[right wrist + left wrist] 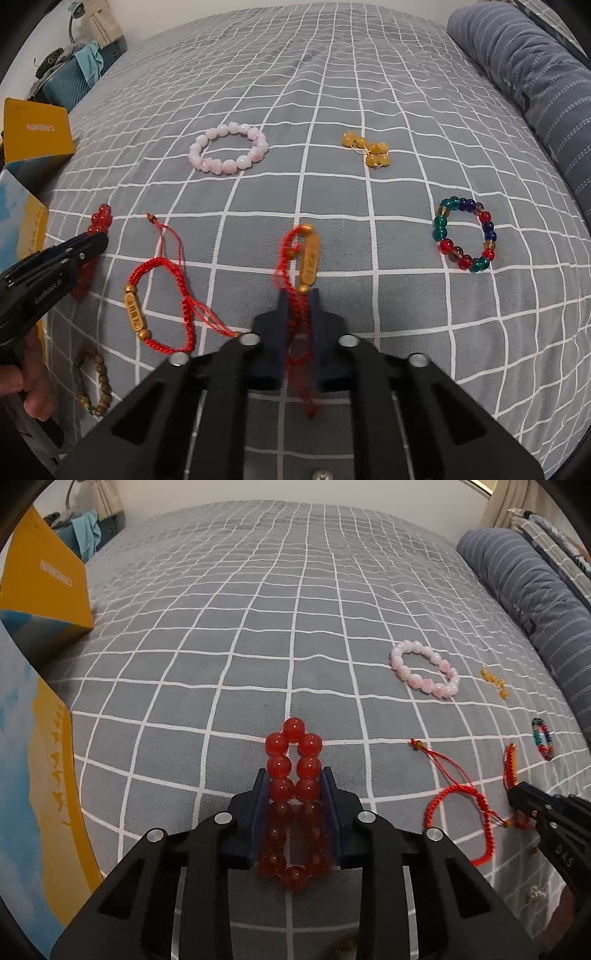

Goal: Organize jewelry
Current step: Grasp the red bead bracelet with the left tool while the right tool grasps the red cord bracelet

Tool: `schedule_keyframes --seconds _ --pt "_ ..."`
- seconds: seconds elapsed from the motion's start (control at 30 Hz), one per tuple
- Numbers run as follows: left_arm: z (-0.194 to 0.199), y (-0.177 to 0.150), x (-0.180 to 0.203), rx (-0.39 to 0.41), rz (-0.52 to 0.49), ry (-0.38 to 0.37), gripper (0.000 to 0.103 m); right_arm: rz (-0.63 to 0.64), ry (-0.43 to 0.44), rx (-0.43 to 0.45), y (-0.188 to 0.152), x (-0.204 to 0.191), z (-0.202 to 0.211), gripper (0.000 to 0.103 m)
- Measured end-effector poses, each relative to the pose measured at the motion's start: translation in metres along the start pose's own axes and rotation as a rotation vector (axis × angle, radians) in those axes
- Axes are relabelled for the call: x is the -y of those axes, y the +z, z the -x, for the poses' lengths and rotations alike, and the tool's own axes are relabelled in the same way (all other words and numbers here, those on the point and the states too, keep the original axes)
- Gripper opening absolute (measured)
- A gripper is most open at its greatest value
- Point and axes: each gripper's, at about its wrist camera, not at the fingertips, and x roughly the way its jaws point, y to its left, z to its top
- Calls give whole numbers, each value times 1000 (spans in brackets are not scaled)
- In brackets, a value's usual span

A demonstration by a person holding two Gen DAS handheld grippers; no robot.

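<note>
My left gripper (pixel 294 781) is shut on a red bead bracelet (pixel 293 753), squeezed into a long loop that sticks out past the fingertips over the bed. It also shows in the right wrist view (pixel 99 219). My right gripper (pixel 298 295) is shut on a red cord bracelet with a gold bar (pixel 309 258). A second red cord bracelet (pixel 155 295) lies on the bed between the grippers. A pink bead bracelet (pixel 229 147), yellow beads (pixel 369 147) and a multicoloured bead bracelet (pixel 465 234) lie farther out.
The grey checked bedsheet (pixel 332 92) covers the bed. A yellow and blue box (pixel 44 579) stands at the left. A striped blue pillow (pixel 524 62) lies along the right. A brown bead bracelet (pixel 92 380) lies near the left hand.
</note>
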Motion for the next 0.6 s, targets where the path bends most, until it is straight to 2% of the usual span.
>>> schedule_keyframes --seconds 0.47,0.5,0.53,0.6 --pt "18 -5 5 12 -19 -28 27 -7 -2 50 -3 1 23 7" --pt "21 -5 6 18 -20 -22 11 -9 -2 52 -3 1 25 7" --pt "23 -5 7 24 -30 -7 0 -11 0 53 -3 2 26 7" --pt "27 -5 8 30 -34 -18 0 -13 -2 60 -4 2 29 7"
